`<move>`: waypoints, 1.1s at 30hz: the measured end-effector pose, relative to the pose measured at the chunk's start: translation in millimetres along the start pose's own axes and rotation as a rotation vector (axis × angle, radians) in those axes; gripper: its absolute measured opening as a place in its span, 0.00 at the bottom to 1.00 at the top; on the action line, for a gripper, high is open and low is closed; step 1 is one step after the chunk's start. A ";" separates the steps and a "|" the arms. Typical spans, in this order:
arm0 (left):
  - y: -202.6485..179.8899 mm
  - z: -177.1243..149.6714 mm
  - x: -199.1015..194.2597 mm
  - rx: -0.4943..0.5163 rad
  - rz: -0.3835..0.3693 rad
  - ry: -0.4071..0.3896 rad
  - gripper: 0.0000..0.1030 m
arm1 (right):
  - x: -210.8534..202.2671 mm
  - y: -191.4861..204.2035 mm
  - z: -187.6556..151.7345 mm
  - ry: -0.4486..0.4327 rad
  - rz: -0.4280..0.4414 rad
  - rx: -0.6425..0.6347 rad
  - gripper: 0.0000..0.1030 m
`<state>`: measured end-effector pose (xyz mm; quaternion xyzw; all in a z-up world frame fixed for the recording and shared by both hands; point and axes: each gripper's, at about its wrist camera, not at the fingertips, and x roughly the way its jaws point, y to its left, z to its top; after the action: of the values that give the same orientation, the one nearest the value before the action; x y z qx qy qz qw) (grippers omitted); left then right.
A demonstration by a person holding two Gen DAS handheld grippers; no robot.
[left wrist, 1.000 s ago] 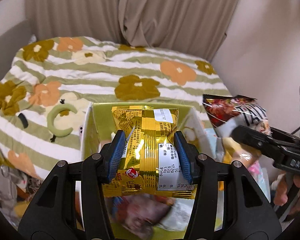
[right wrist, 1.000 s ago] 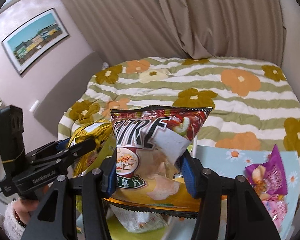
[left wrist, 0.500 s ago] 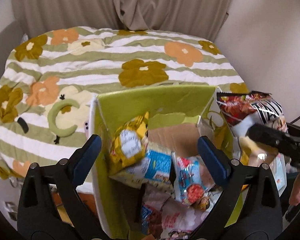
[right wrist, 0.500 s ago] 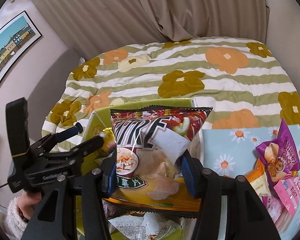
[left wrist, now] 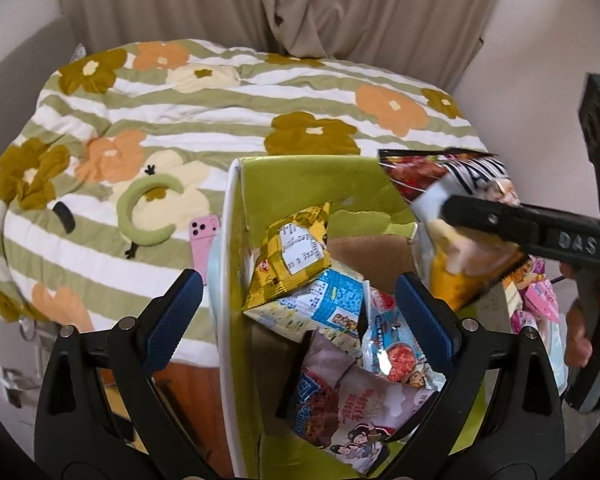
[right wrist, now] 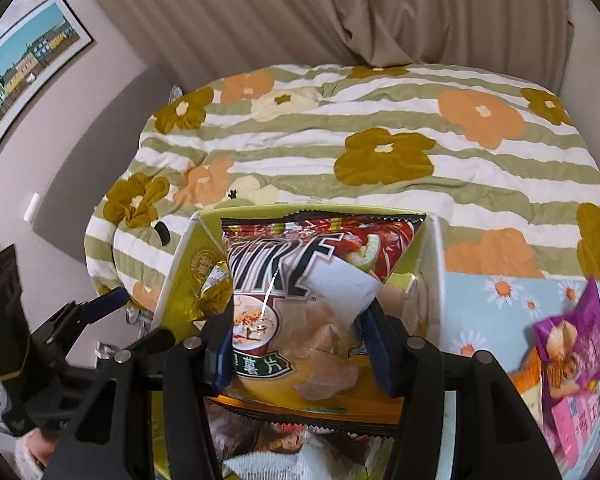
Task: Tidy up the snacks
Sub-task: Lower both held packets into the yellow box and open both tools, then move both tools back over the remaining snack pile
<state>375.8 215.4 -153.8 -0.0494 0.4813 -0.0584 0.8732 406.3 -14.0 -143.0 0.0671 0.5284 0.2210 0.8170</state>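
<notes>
Left tool [left wrist: 298, 312]: stood wide open at the lower centre of the left wrist view, nothing between its blue pads [left wrist: 172, 316], poised over the green box [left wrist: 244, 280].
Right tool [right wrist: 300, 344]: at the lower centre of the right wrist view, closed narrow on the chip bag [right wrist: 316, 292], blue pads pressing both sides of the bag, held upright over the box.
Gold packet [left wrist: 288, 256]: lay tilted inside the box, upper left of the heap, resting on a blue-and-white packet [left wrist: 328, 304].
Box: sat on the floral bed cover [left wrist: 220, 112], at frame centre.
Purple packet [right wrist: 572, 340]: lay at lower right on a daisy-print cloth [right wrist: 488, 320].
Pink phone [left wrist: 204, 240]: on the cover, just left of the box.
</notes>
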 end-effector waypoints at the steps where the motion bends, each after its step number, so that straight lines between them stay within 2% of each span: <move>1: 0.2 -0.2 1.5 0.001 0.008 0.004 0.93 | 4.6 0.0 1.7 0.008 0.004 0.002 0.50; 3: -0.3 -0.2 4.2 -0.001 0.018 0.012 0.93 | 14.2 -2.3 5.1 0.023 0.017 0.019 0.54; 4: -0.3 -0.9 5.1 -0.002 0.023 0.014 0.93 | 17.5 -4.4 5.9 0.024 0.030 0.031 0.64; 5: -0.2 -1.5 5.8 -0.003 0.025 0.015 0.93 | 19.3 -6.2 5.8 0.020 0.043 0.041 0.79; 7: -1.4 -3.0 7.4 0.000 0.030 0.021 0.93 | 17.8 -7.1 3.6 -0.006 0.051 0.046 0.94; 12: -3.4 -4.8 7.4 -0.001 0.031 0.027 0.93 | 15.1 -3.5 -2.6 -0.028 0.012 -0.002 0.95; 18: -7.5 -5.7 -4.2 0.006 0.032 0.015 0.93 | 5.3 2.4 -5.5 -0.041 0.007 -0.027 0.95; 29: -24.0 -5.8 -52.4 0.058 0.051 -0.028 0.93 | -57.8 16.9 -17.8 -0.135 -0.005 -0.037 0.95; 33: -33.0 -6.4 -71.4 0.084 0.028 -0.068 0.93 | -82.9 19.0 -27.5 -0.177 -0.030 -0.023 0.95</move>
<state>330.8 193.3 -92.9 -0.0080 0.4490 -0.0644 0.8912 347.7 -36.3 -79.2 0.0693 0.4527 0.2080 0.8643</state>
